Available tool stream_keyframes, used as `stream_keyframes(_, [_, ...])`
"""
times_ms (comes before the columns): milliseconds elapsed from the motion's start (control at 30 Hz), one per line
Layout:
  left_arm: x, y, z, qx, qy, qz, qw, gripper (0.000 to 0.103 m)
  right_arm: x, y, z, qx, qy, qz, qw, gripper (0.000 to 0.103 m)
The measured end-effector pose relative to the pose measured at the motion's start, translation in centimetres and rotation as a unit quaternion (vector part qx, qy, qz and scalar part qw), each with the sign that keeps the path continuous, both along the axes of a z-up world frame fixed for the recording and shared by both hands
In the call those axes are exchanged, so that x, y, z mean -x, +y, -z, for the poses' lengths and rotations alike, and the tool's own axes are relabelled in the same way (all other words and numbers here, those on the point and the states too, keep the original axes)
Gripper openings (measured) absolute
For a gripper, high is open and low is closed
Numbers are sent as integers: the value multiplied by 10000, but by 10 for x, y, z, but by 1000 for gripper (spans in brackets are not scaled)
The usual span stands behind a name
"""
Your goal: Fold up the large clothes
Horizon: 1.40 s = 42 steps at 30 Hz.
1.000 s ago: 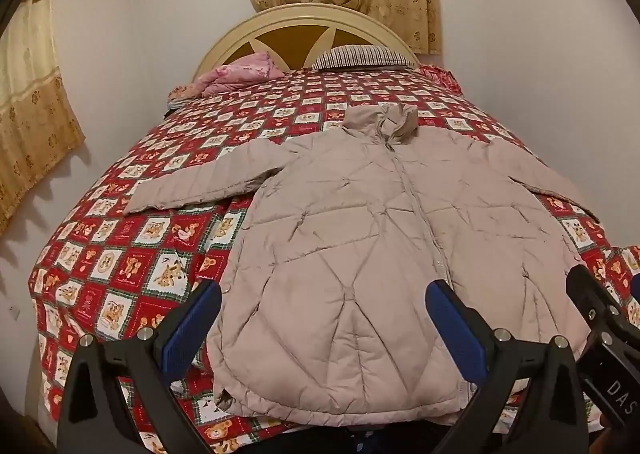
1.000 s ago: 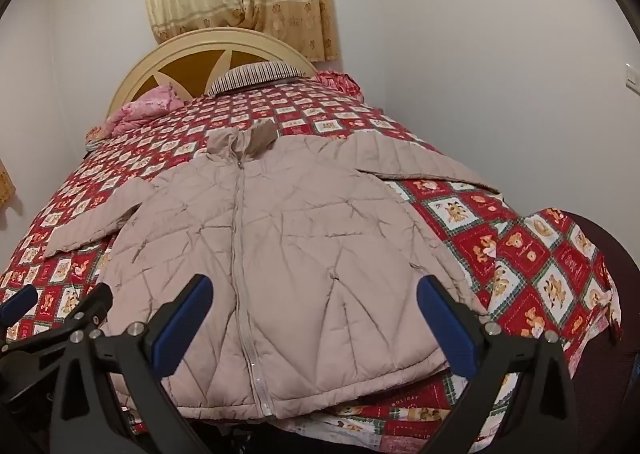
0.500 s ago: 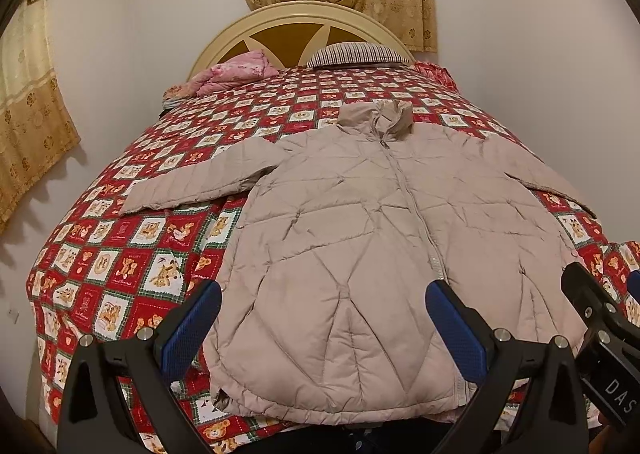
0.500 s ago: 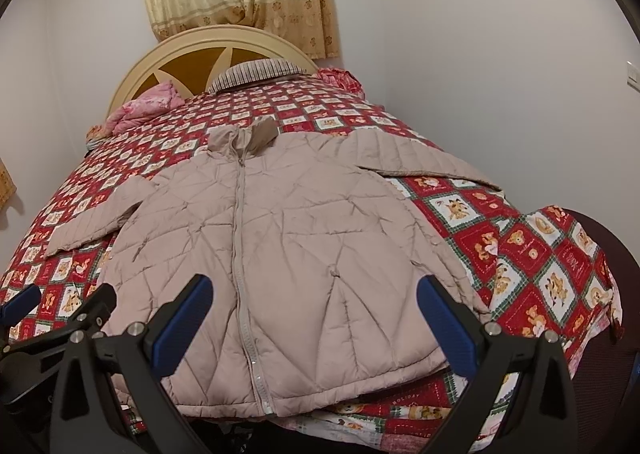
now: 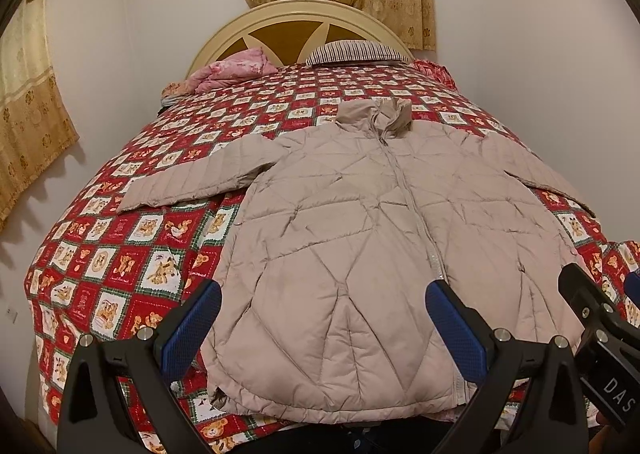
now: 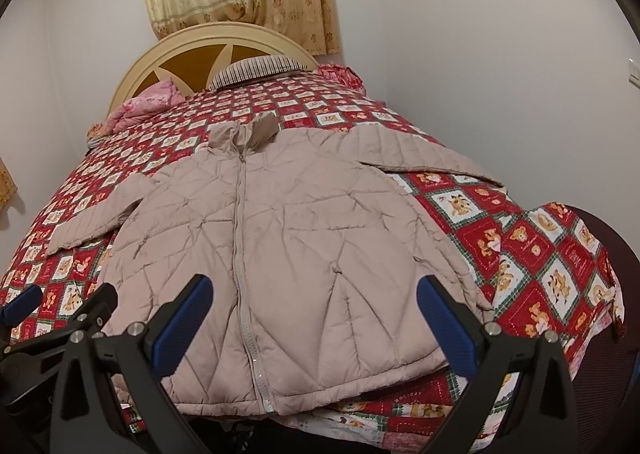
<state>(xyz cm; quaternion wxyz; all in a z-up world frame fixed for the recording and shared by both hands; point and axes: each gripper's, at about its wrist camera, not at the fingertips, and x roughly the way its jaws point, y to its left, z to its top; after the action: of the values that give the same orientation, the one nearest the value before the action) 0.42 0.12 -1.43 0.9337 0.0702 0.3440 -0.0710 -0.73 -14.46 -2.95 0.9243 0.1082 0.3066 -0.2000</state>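
A beige quilted jacket [image 5: 360, 238] lies flat on the bed, zipped, collar toward the headboard, both sleeves spread out; it also shows in the right wrist view [image 6: 280, 238]. My left gripper [image 5: 324, 318] is open and empty, hovering above the jacket's hem on its left half. My right gripper [image 6: 312, 314] is open and empty above the hem on the right half. The right gripper's body shows at the right edge of the left wrist view [image 5: 600, 334].
The bed carries a red patchwork bedspread [image 5: 132, 238] with bear prints. A pink blanket [image 5: 232, 72] and a striped pillow [image 5: 356, 52] lie by the round headboard [image 5: 296, 30]. Walls stand close on both sides. A dark round object [image 6: 600, 222] sits at the bed's right corner.
Both grippers have moved slightly forward toward the jacket, which now looks a little larger. The jacket has not moved and both grippers stay open.
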Motion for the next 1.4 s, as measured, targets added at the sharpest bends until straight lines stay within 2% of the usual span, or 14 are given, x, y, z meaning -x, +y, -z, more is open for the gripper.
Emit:
stream_keyframes(600, [-6,0,7,47,169,31,9998,102,-4,-3,6,-102,141,-8,9998,103])
stream_keyframes(767, [-17,-2,14,204,355,220,9989,102,-9,-10,10,-113,240,4,9996,103])
stream_keyframes(900, [-46,-10,18,370,478,595,9964,102,-19,-23,16,-103,316,22,9994,103])
stream_keyframes(1067, [-103,-16,7,595,-51,552,9967,102,-43,-57,17,-47,386,335,9987,103])
stream_keyframes(1200, [-165,-16,11,589,-118,256,9979,102,-67,-94,21,-103,356,469,9982,102])
stream_keyframes(1267, [-193,-11,19,632,-130,8,9979,102,-77,-120,24,-187,233,522,9982,99])
stream_keyframes(1333, [-214,-8,29,609,-182,-128,9979,102,-86,-151,30,-376,139,619,9973,85])
stream_keyframes(1400, [-232,-9,43,449,-300,-232,9983,102,-93,-184,37,-567,162,857,9946,76])
